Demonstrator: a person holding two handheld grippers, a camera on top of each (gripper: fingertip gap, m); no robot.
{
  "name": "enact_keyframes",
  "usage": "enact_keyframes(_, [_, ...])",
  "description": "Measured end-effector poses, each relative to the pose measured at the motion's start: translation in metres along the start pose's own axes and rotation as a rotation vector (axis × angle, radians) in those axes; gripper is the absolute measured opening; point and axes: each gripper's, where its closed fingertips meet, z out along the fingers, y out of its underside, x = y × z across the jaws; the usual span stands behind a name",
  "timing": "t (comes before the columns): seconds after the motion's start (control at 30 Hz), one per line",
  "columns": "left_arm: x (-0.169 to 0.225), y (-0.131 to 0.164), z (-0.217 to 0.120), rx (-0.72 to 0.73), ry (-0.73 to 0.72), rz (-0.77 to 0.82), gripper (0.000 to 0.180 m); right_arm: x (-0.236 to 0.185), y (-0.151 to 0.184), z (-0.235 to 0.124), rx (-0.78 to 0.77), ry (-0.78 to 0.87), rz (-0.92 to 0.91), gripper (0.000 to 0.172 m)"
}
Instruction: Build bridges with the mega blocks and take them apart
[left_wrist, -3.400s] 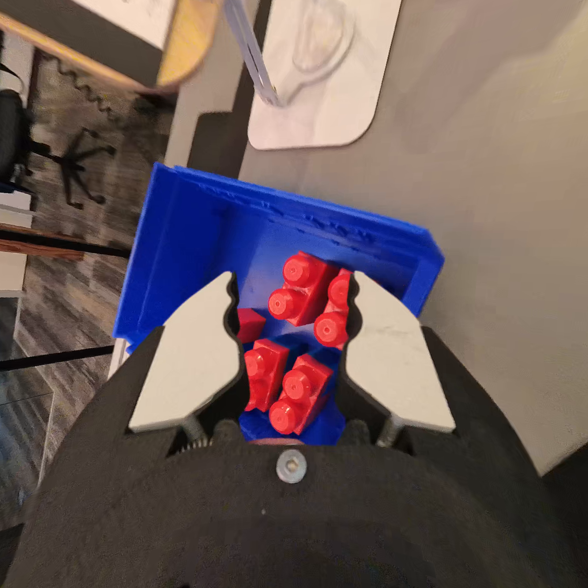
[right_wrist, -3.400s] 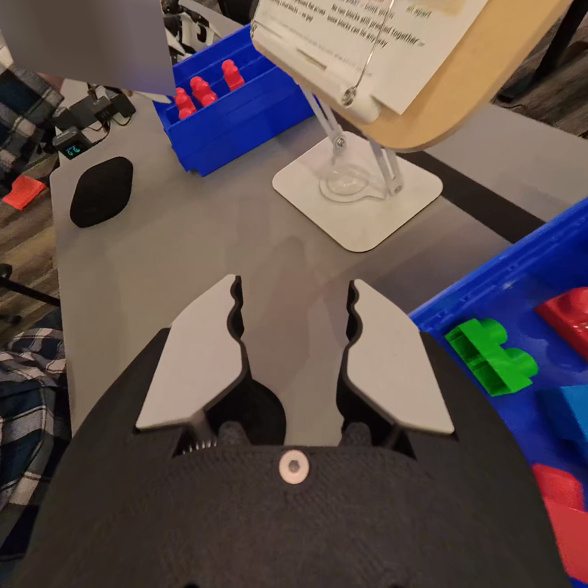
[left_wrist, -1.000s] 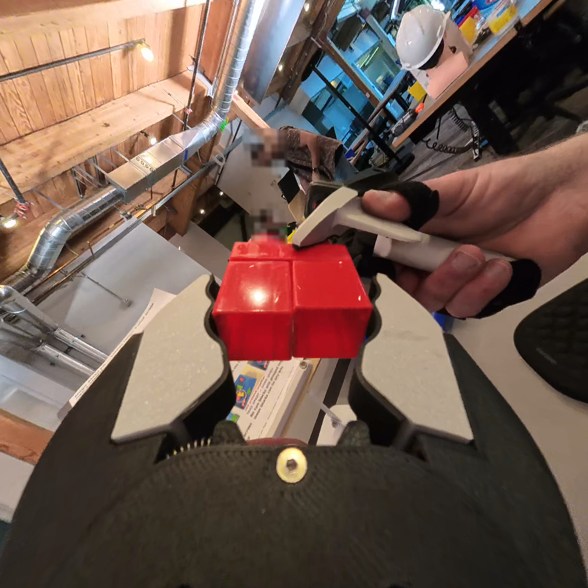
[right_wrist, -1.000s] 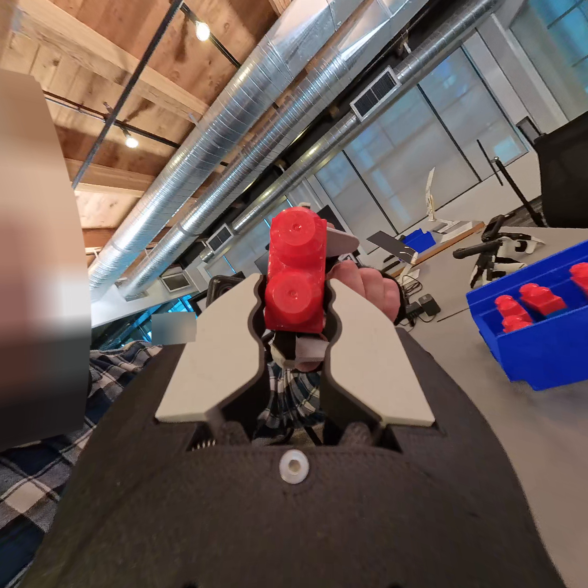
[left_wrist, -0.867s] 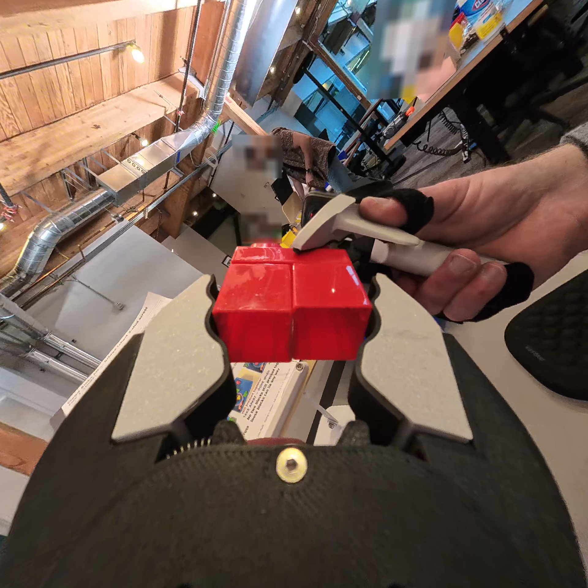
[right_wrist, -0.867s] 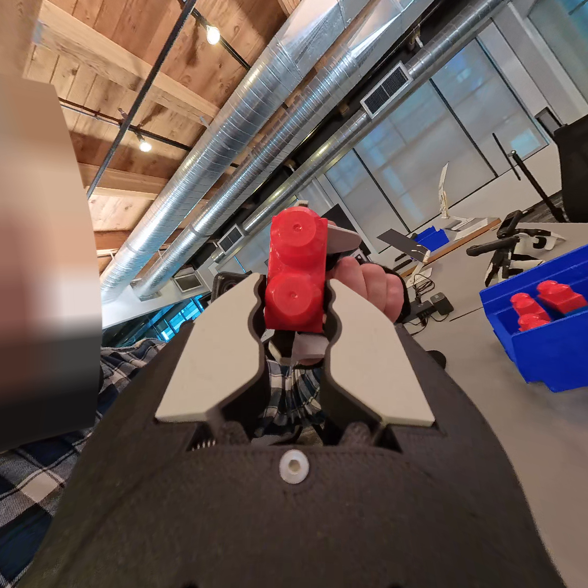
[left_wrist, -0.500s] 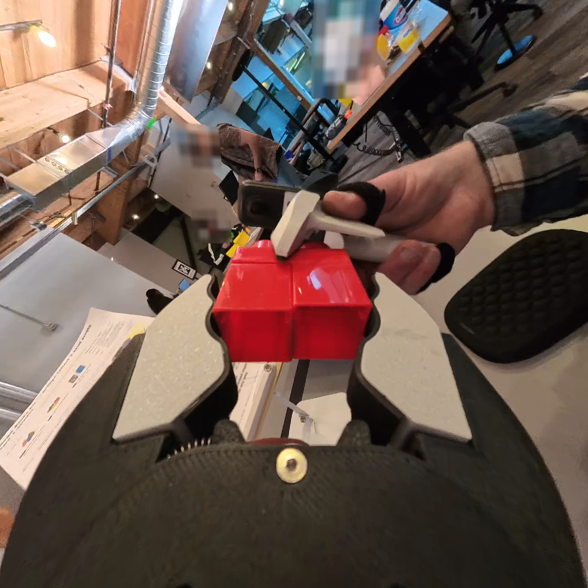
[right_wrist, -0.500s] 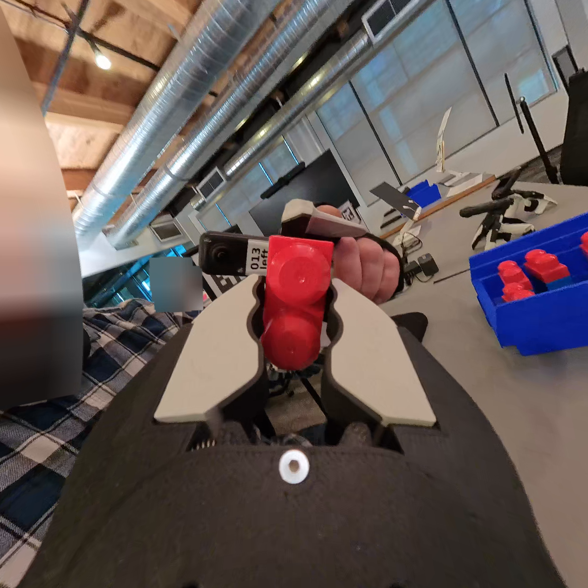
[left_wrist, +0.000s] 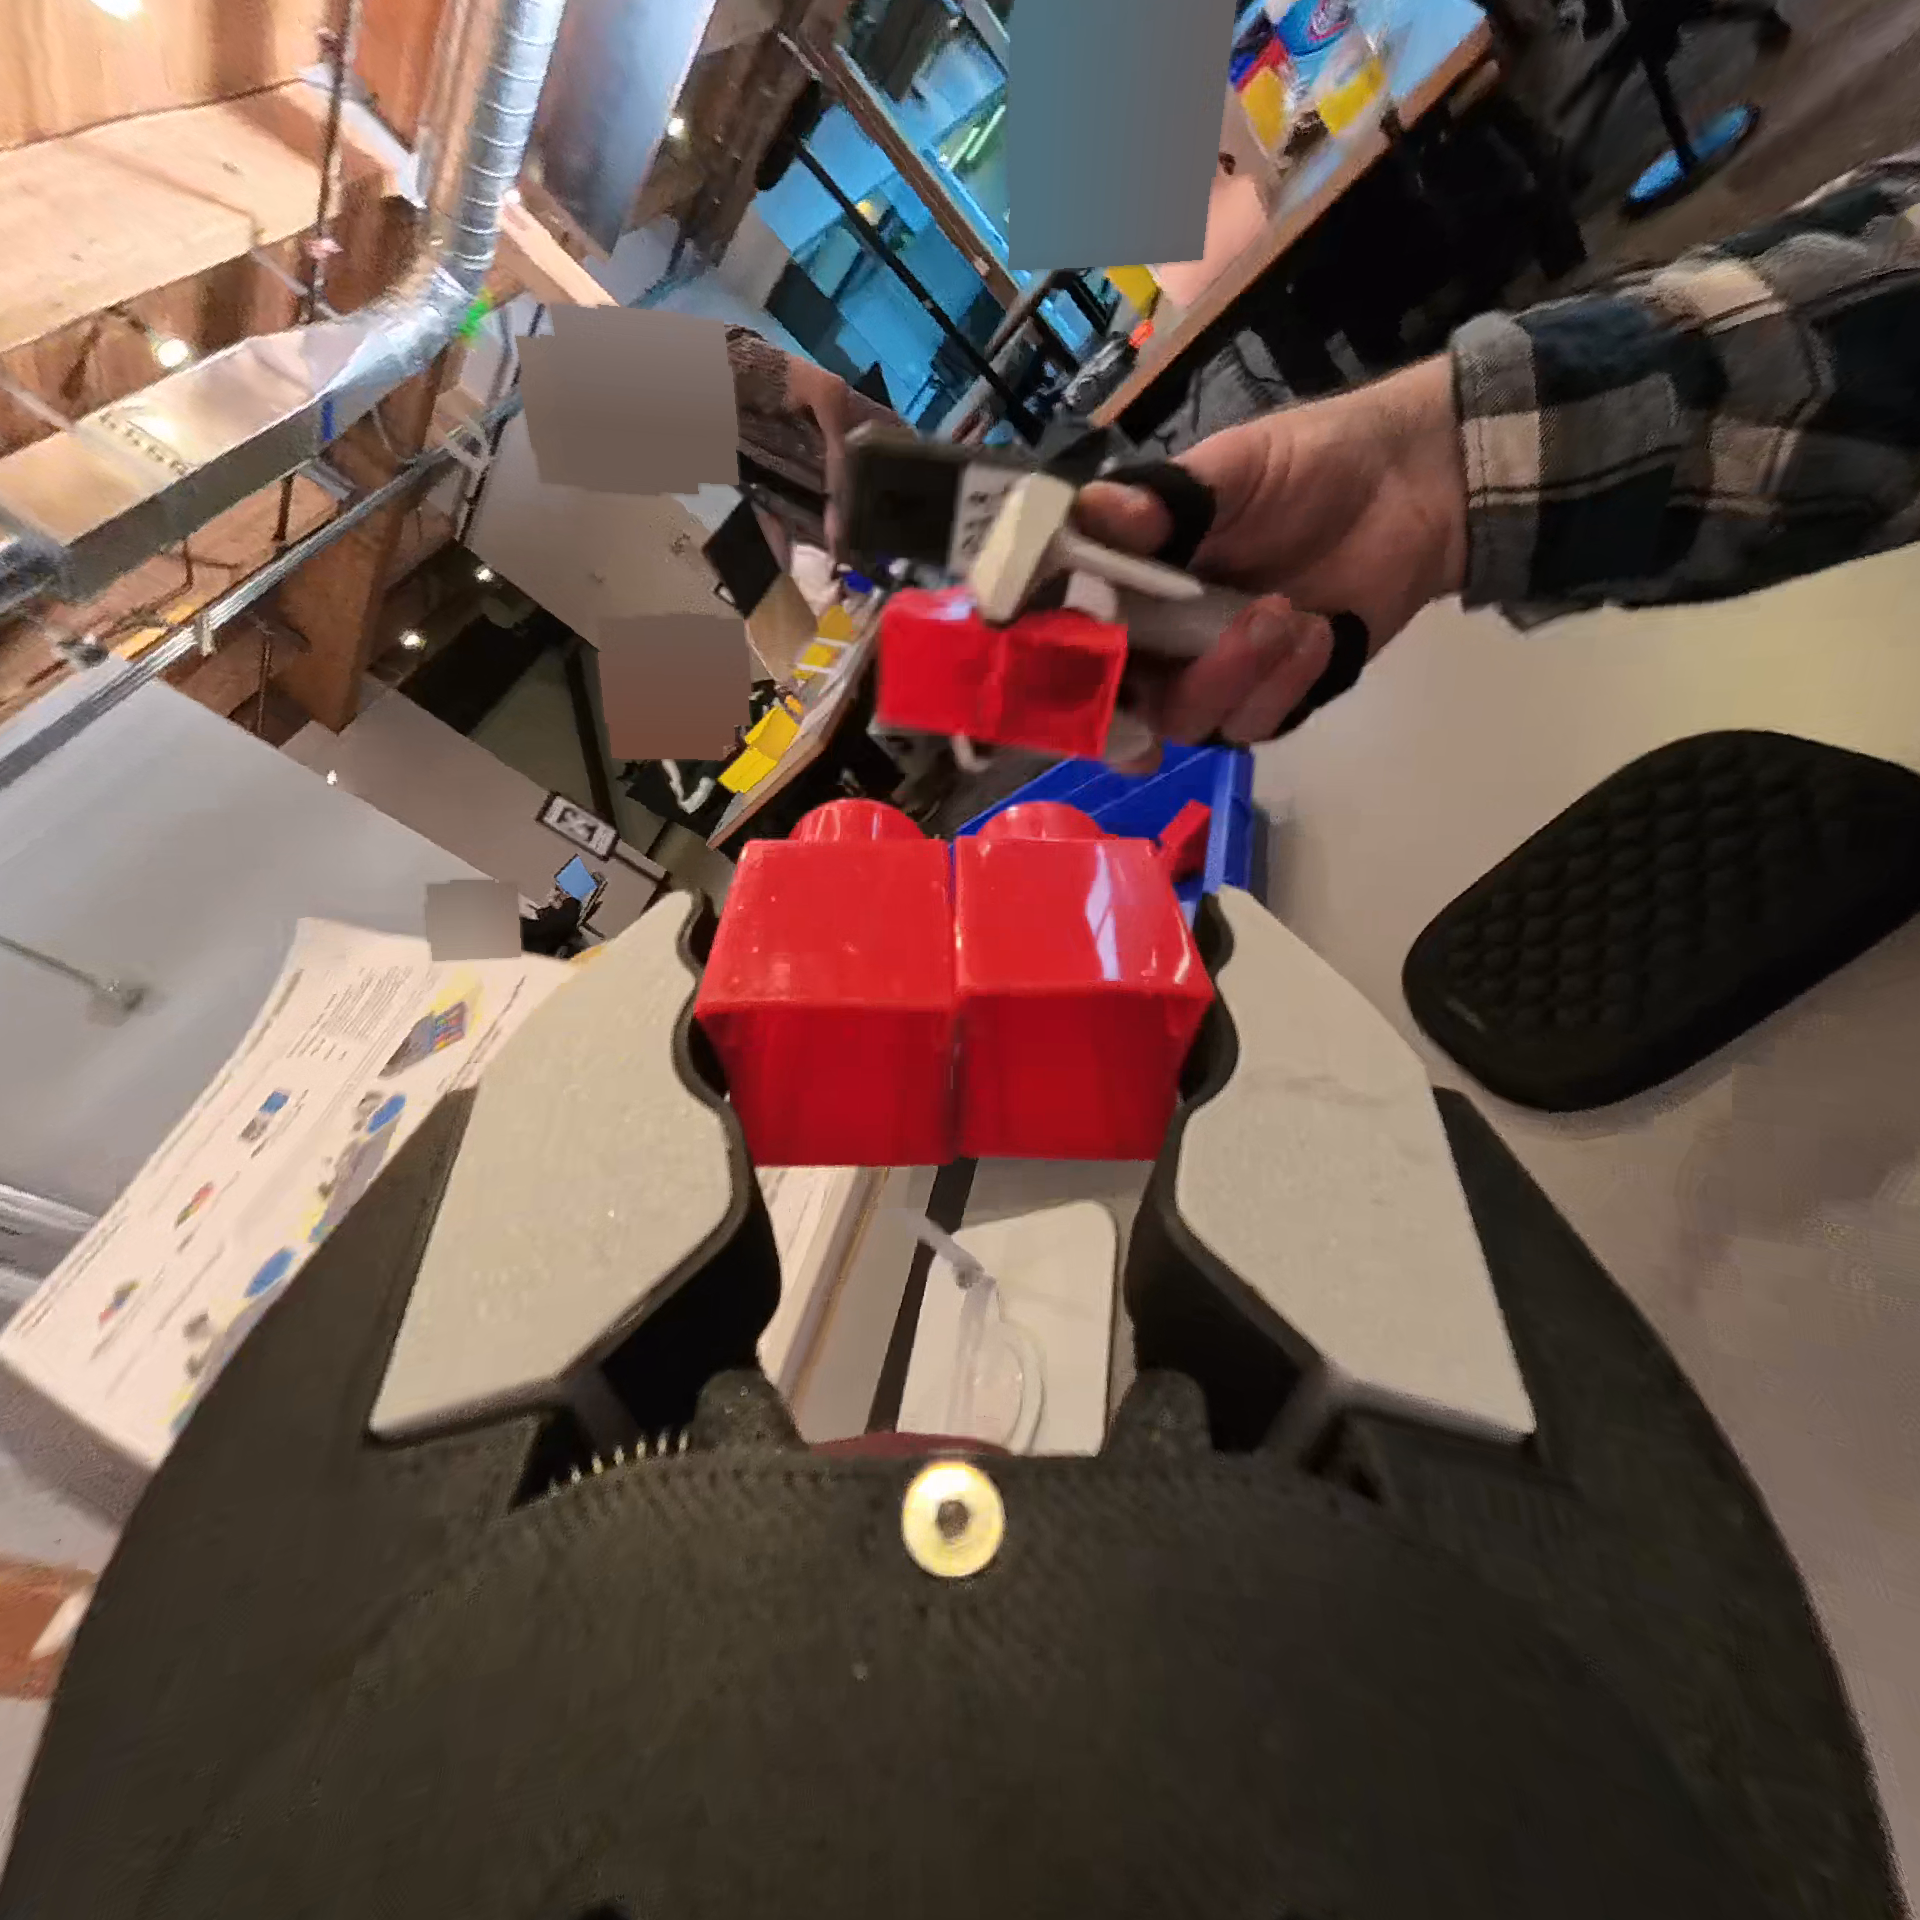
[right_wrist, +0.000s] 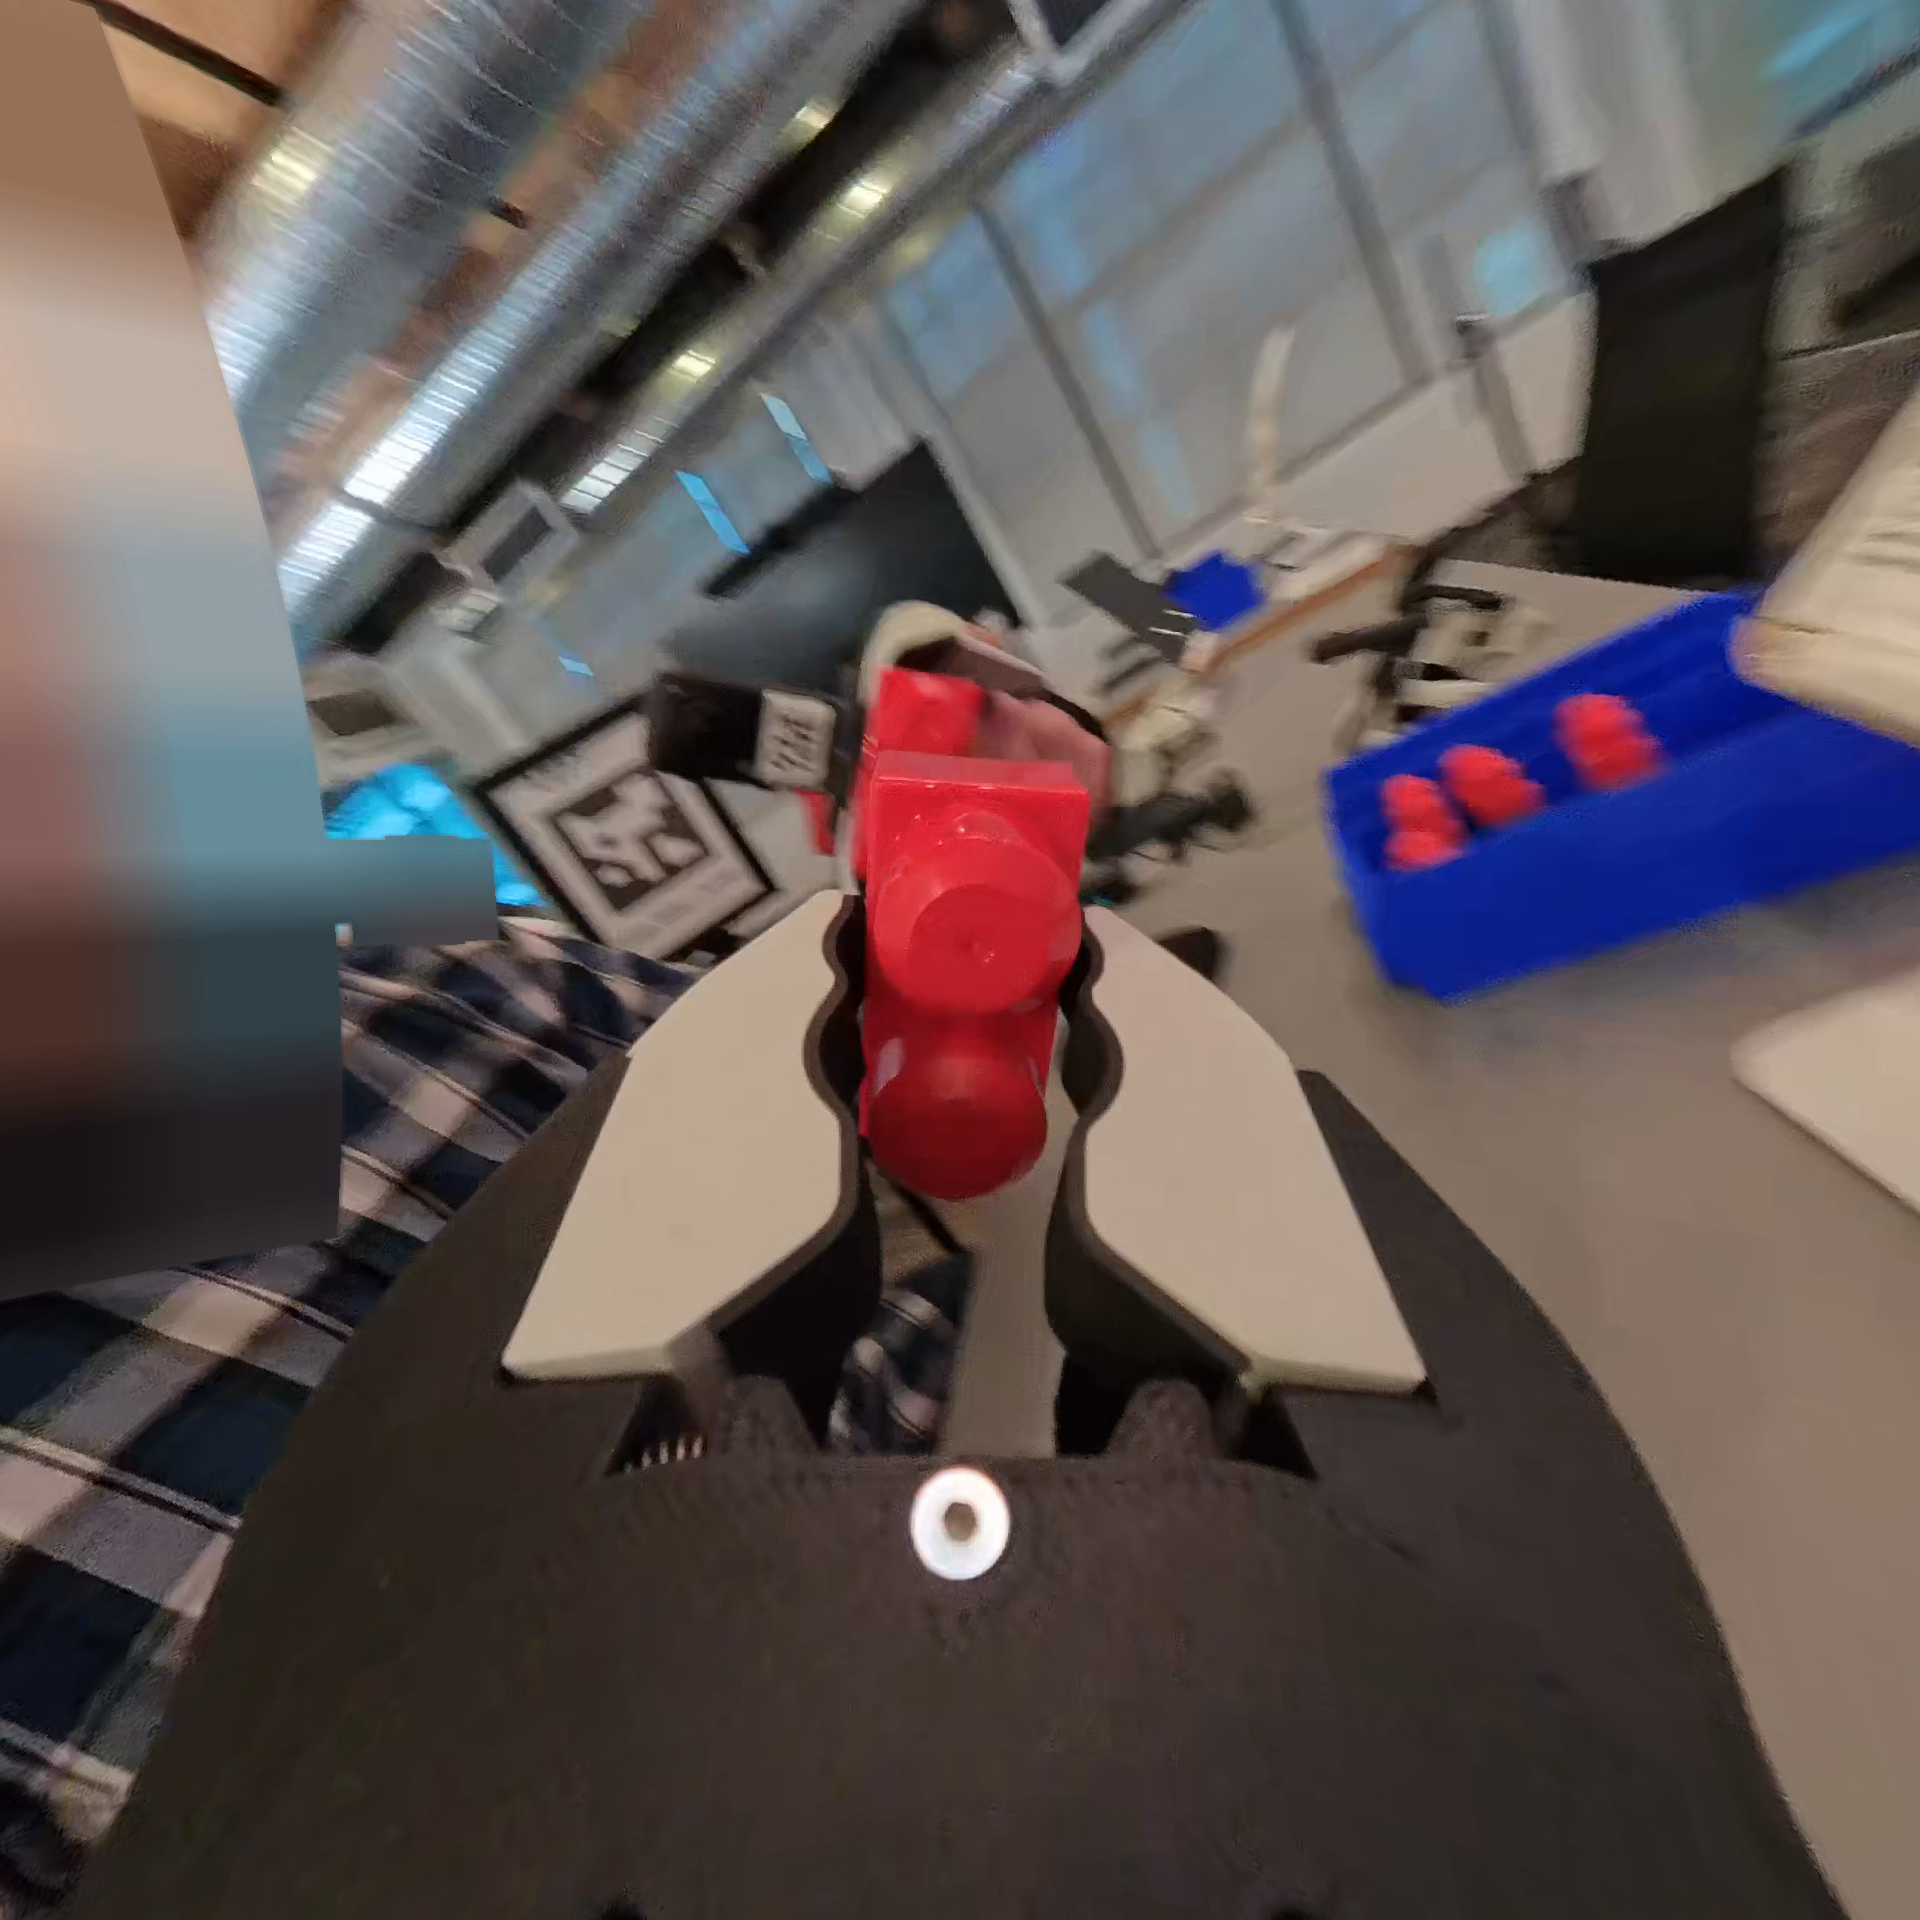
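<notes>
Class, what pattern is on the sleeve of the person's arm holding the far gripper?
A dark-and-light plaid check on the sleeve, clearest in the left wrist view.

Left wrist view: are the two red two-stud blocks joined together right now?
No. The red two-stud block in the left gripper sits apart from the red block held by the right gripper.

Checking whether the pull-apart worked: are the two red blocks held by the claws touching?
Apart. The left wrist view shows background between the near red block and the far red block.
</notes>
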Motion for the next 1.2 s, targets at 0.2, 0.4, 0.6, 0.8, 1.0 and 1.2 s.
enact_keyframes(0.2, [0.004, 0.029, -0.019, -0.109, 0.017, 0.001, 0.086, 0.089, 0.011, -0.118, -0.140, 0.636, -0.081, 0.037])
enact_keyframes(0.4, [0.017, 0.042, -0.008, -0.113, 0.021, -0.038, 0.086, 0.200, 0.003, -0.251, -0.245, 1.216, -0.024, 0.087])
enact_keyframes(0.6, [0.025, 0.040, 0.009, -0.104, 0.047, -0.023, 0.086, 0.140, -0.008, -0.142, -0.270, 0.877, -0.175, 0.069])
enact_keyframes(0.8, [0.044, 0.025, 0.028, -0.045, 0.164, 0.010, 0.086, 0.009, 0.057, 0.028, -0.411, 0.033, 0.009, 0.074])
enact_keyframes(1.0, [0.062, 0.002, 0.033, -0.013, 0.270, 0.055, 0.087, -0.025, 0.078, 0.081, -0.511, -0.240, 0.100, 0.063])
enact_keyframes(1.2, [0.065, -0.002, 0.028, 0.006, 0.277, 0.072, 0.087, -0.029, 0.088, 0.094, -0.542, -0.261, 0.053, 0.040])
